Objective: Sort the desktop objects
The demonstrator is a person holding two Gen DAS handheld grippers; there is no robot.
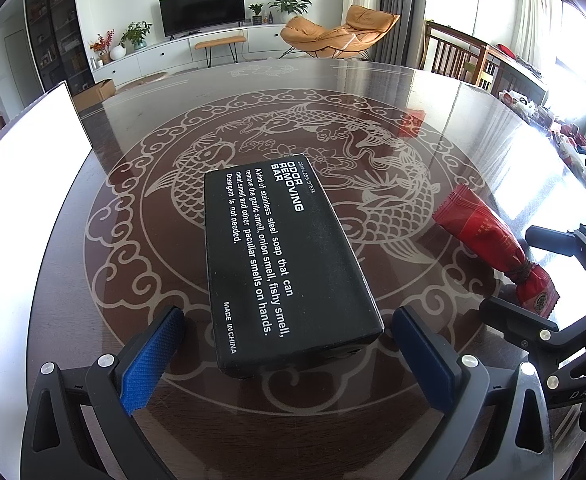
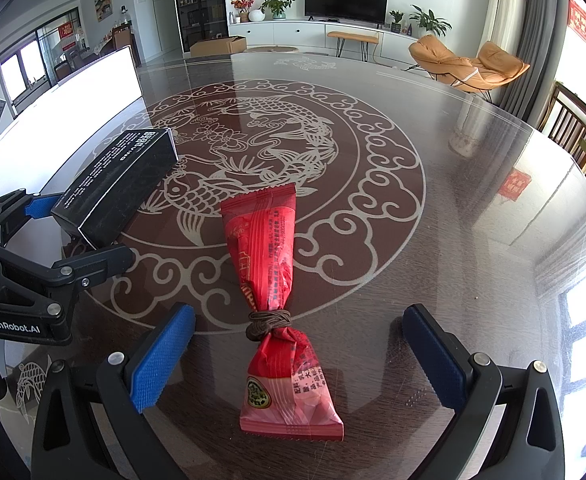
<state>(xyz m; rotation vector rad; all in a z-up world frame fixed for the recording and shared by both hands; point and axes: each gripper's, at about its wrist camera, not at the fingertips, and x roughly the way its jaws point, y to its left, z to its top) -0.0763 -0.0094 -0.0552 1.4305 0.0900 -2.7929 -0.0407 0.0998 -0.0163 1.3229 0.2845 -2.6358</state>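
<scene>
A black box [image 1: 289,264] printed "ODOR REMOVING BAR" lies flat on the dark glass table [image 1: 433,92]. My left gripper [image 1: 289,344] is open, its blue pads on either side of the box's near end, apart from it. A red snack packet [image 2: 277,304] tied with a brown cord [image 2: 269,322] lies lengthwise on the table. My right gripper [image 2: 299,354] is open around the packet's near part, not touching it. The packet also shows in the left wrist view [image 1: 493,252], the box in the right wrist view [image 2: 117,184].
A bright white panel [image 1: 25,156] lies on the table's left side, also in the right wrist view [image 2: 73,104]. The table carries a carved fish pattern [image 2: 261,136]. Wooden chairs [image 1: 457,56] stand past the far right edge.
</scene>
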